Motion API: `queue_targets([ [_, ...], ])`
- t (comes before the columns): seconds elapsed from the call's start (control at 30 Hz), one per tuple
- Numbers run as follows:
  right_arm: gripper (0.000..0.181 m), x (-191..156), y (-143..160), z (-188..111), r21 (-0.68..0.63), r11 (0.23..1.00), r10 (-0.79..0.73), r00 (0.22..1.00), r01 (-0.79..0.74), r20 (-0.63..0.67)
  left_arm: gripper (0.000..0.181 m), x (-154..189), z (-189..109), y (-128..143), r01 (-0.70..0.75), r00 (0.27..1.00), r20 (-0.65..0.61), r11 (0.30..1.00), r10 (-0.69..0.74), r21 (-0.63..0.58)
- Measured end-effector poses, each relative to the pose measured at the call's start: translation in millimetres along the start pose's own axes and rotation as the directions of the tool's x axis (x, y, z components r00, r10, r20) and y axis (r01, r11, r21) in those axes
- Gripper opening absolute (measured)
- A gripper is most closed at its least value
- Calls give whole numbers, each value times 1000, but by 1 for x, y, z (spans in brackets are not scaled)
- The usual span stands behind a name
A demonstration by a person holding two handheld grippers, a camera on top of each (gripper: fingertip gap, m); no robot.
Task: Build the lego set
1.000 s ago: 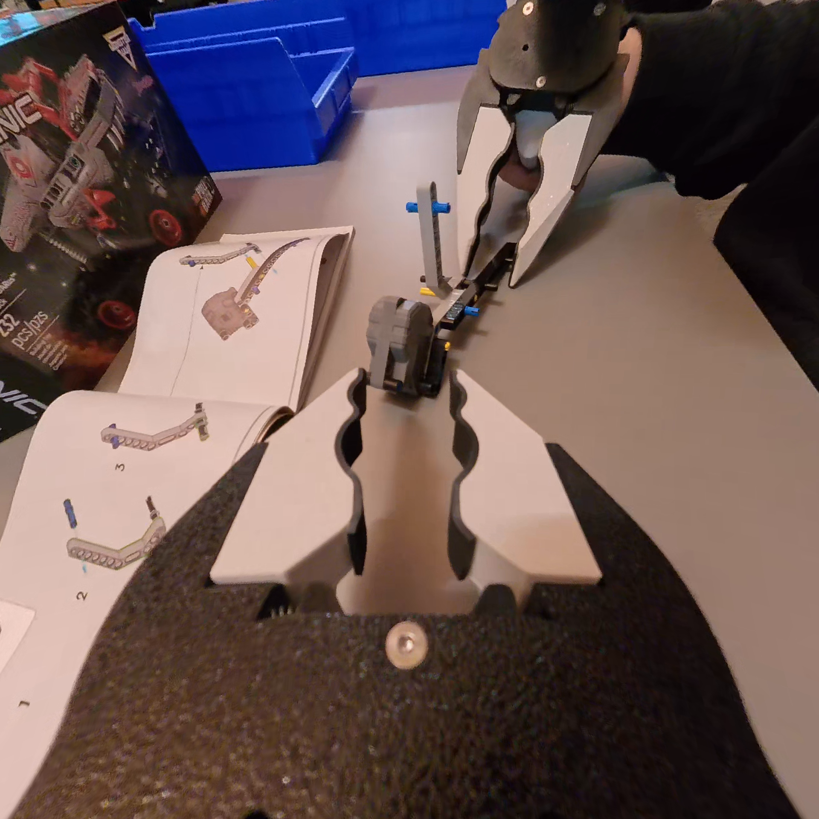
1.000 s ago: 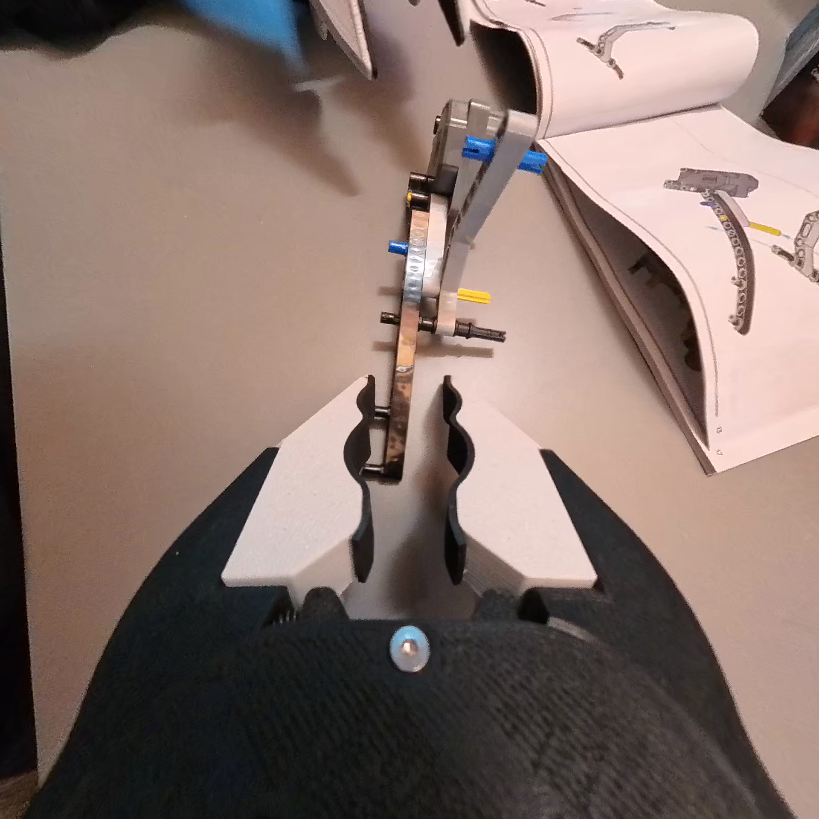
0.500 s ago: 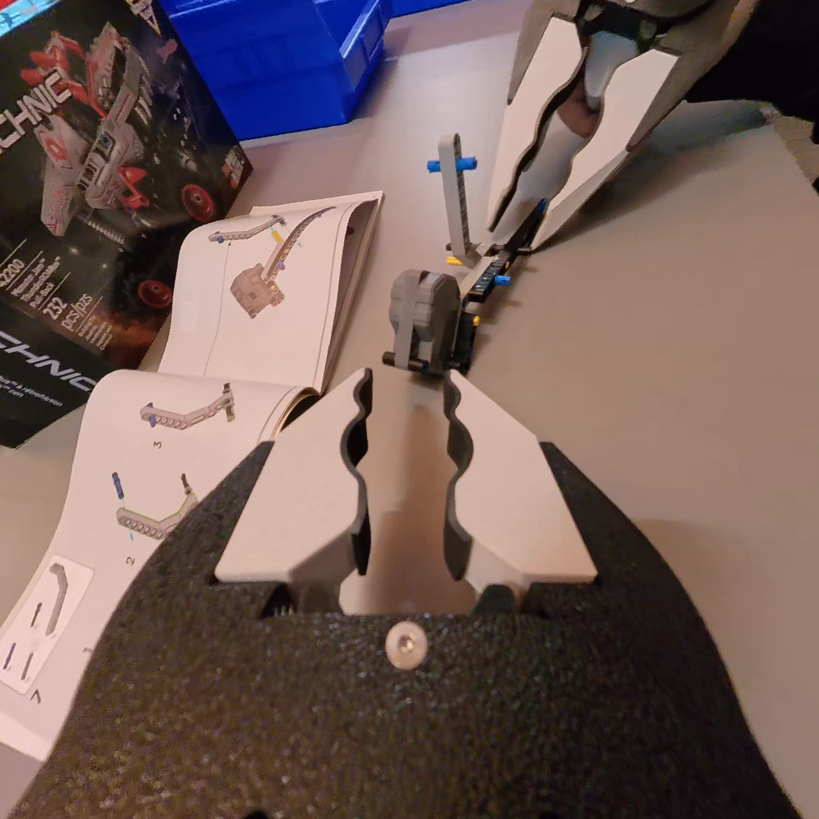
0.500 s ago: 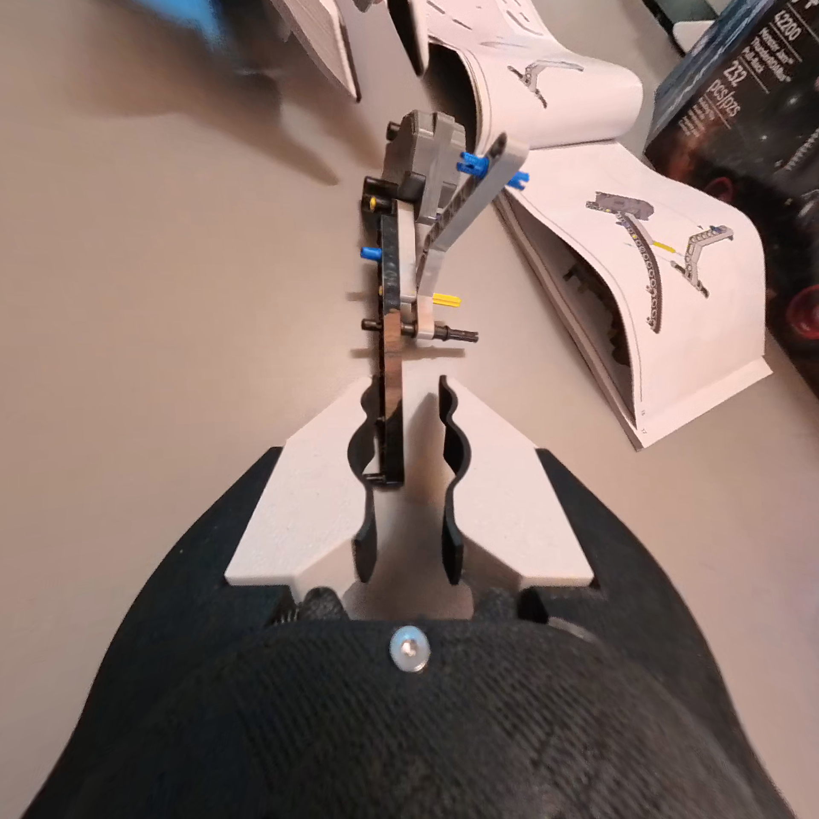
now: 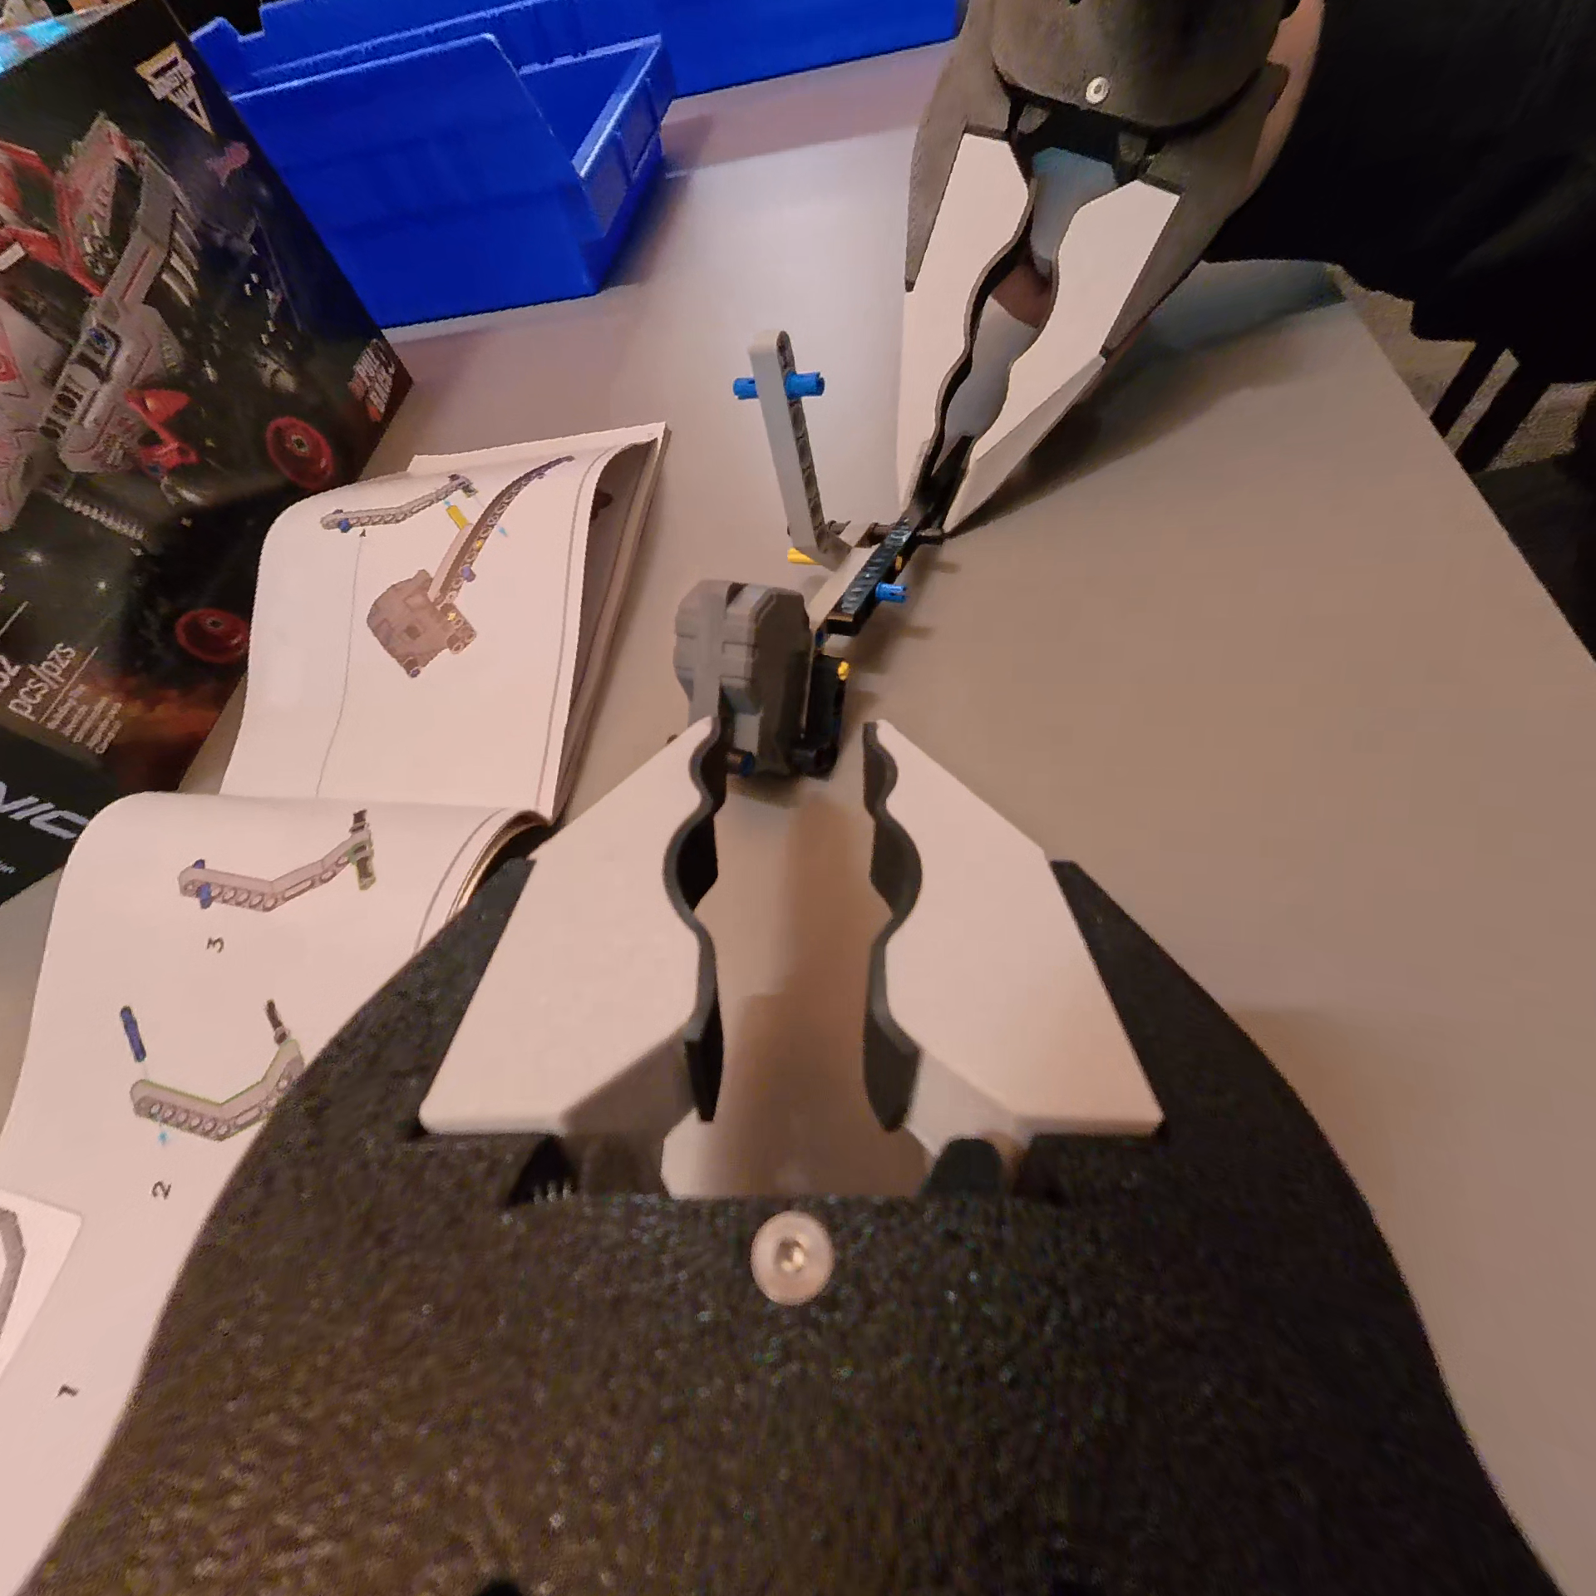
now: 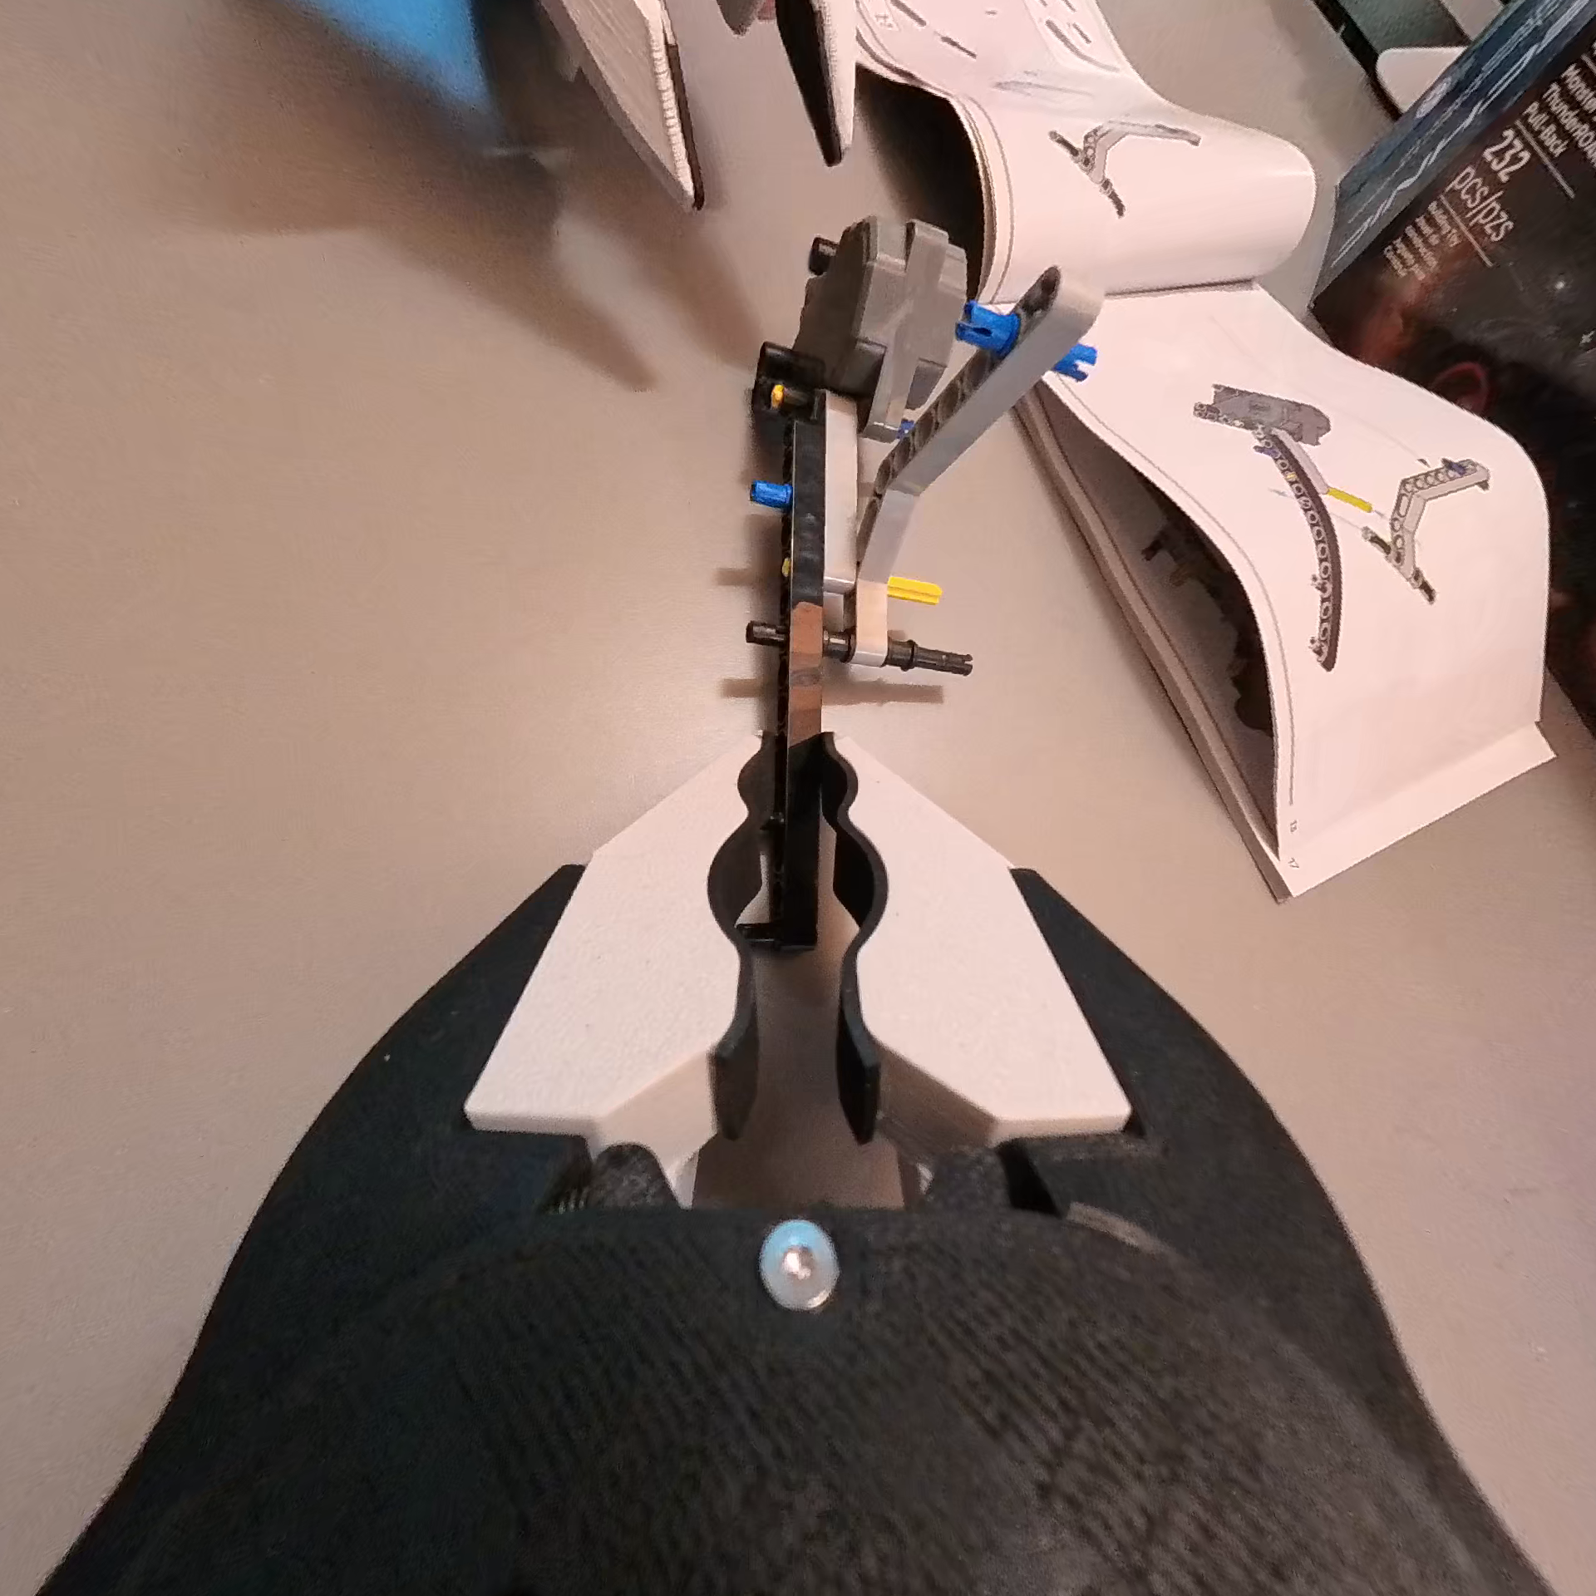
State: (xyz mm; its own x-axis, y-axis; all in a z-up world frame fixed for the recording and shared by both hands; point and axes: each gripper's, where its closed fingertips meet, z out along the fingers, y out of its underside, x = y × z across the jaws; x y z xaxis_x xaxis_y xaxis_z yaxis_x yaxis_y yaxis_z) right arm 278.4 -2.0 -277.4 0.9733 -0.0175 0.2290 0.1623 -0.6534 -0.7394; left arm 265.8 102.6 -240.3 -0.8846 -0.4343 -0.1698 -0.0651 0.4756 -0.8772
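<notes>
The partly built lego assembly lies on the grey table: a dark grey motor block (image 5: 743,665) joined to a long black beam (image 5: 889,561), with a light grey bent beam (image 5: 790,449) standing up from it and carrying blue pins. My left gripper (image 5: 790,743) is open, its fingertips flanking the near end of the grey block. My right gripper (image 6: 799,747) is shut on the far end of the black beam (image 6: 807,535); it shows in the left wrist view (image 5: 941,509). The grey block (image 6: 881,302) and the left gripper (image 6: 743,112) sit beyond.
An open instruction booklet (image 5: 432,622) lies left of the assembly, with the set's box (image 5: 129,302) behind it and blue bins (image 5: 449,155) at the back. The booklet (image 6: 1295,518) and box (image 6: 1468,173) show in the right wrist view. The table edge (image 5: 1485,449) runs at far right. My hands' fingertips stand some 12 cm from each other.
My right gripper has shut on the black beam. My left gripper has moved forward, so its open fingertips now flank the grey block's near end.
</notes>
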Motion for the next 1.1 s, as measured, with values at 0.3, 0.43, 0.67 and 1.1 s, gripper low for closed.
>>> queue_targets([
  [0.3,30,-15,7,-19,18,1000,5,988,-8,154,29,-39,-3,-23,-69,974,211,994,85,-82],
  [0.43,36,10,-1,-47,153,985,57,990,-76,126,35,-77,7,-48,-56,945,305,975,120,-213],
  [0.67,35,116,18,-60,261,959,182,939,-105,-292,46,-106,68,-46,-39,956,268,956,121,-291],
  [1.1,33,145,13,-63,181,968,-31,798,175,-602,41,-136,33,-35,46,764,644,992,39,-114],
])
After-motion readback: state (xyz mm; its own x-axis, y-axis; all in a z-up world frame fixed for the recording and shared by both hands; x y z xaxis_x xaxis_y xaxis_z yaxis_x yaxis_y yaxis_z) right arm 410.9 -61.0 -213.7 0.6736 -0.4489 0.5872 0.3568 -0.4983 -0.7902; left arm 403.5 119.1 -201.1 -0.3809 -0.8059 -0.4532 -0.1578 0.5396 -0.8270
